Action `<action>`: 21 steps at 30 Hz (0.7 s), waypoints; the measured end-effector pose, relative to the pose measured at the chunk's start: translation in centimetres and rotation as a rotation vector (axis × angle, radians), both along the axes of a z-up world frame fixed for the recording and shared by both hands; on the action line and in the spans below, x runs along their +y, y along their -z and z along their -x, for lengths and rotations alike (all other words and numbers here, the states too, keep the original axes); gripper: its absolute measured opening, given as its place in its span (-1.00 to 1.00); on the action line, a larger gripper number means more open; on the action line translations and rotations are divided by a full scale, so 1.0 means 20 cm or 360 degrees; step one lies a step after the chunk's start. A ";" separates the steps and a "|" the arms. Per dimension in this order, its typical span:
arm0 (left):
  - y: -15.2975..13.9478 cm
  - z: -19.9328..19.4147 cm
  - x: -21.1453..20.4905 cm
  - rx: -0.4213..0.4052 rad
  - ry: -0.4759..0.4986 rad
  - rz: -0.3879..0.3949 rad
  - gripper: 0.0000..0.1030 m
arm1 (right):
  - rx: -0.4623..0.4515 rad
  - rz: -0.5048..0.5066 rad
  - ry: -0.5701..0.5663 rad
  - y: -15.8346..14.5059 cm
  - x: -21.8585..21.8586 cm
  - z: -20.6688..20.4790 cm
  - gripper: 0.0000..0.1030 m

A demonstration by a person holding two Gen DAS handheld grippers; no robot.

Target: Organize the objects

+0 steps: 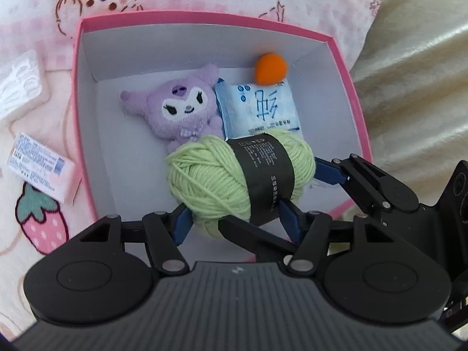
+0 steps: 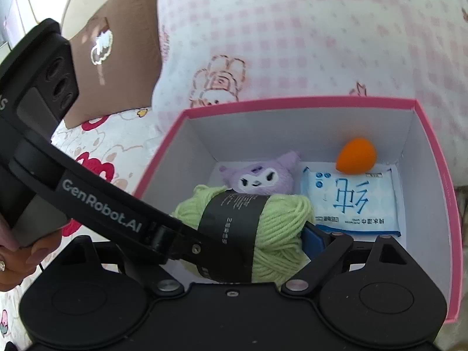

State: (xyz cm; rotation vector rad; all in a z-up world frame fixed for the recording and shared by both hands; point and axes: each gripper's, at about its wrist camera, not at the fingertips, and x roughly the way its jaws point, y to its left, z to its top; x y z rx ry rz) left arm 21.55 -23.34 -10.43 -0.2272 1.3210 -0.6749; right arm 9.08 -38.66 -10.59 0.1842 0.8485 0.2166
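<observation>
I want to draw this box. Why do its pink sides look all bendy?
Left wrist view: the fisheye lens bows the pink-rimmed cardboard box, and the picture's edges look soft. Right wrist view: the same box also bulges; daylight is soft, without harsh glare.

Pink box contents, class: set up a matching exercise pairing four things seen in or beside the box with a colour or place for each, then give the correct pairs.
Column one:
1. yarn ball
2. plush toy
3. sponge
4. small carton

Column two:
A. orange, by the far wall of the pink box
B. outside the box, on the blanket
C. light green with a black band
D. purple, lying in the box

Pairs: 1-C, 2-D, 3-A, 4-B
</observation>
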 end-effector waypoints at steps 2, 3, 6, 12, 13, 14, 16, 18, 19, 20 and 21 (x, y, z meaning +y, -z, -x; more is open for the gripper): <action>0.02 -0.01 -0.03 0.0000 -0.0019 -0.0020 0.20 | 0.0022 -0.0015 0.0019 0.03 -0.03 -0.02 0.80; 0.03 -0.02 -0.05 0.0013 -0.0025 -0.0036 0.21 | 0.0026 -0.0034 0.0037 0.04 -0.04 -0.02 0.80; 0.06 -0.04 -0.08 0.0007 -0.0006 -0.0089 0.26 | 0.0012 -0.0056 0.0059 0.07 -0.04 -0.02 0.80; 0.12 -0.05 -0.08 0.0046 -0.0021 -0.0078 0.45 | 0.0056 -0.0125 0.0044 0.13 -0.09 -0.03 0.79; 0.14 -0.06 -0.09 0.0067 -0.0015 -0.0087 0.45 | 0.0088 -0.0145 0.0055 0.14 -0.10 -0.03 0.79; 0.15 -0.06 -0.09 0.0072 -0.0013 -0.0099 0.45 | 0.0098 -0.0157 0.0069 0.15 -0.10 -0.03 0.79; 0.14 -0.05 -0.10 0.0040 -0.0003 -0.0113 0.45 | 0.0092 -0.0124 0.0082 0.16 -0.08 -0.03 0.79; 0.12 -0.04 -0.11 0.0009 0.0001 -0.0120 0.45 | 0.0088 -0.0118 0.0086 0.17 -0.08 -0.03 0.78; 0.11 -0.04 -0.10 0.0000 0.0007 -0.0110 0.46 | 0.0093 -0.0144 0.0090 0.17 -0.09 -0.03 0.78; 0.10 -0.03 -0.09 -0.0011 0.0011 -0.0091 0.48 | 0.0095 -0.0167 0.0091 0.17 -0.10 -0.02 0.78; 0.10 -0.03 -0.09 -0.0023 0.0009 -0.0079 0.48 | 0.0099 -0.0184 0.0092 0.17 -0.10 -0.02 0.78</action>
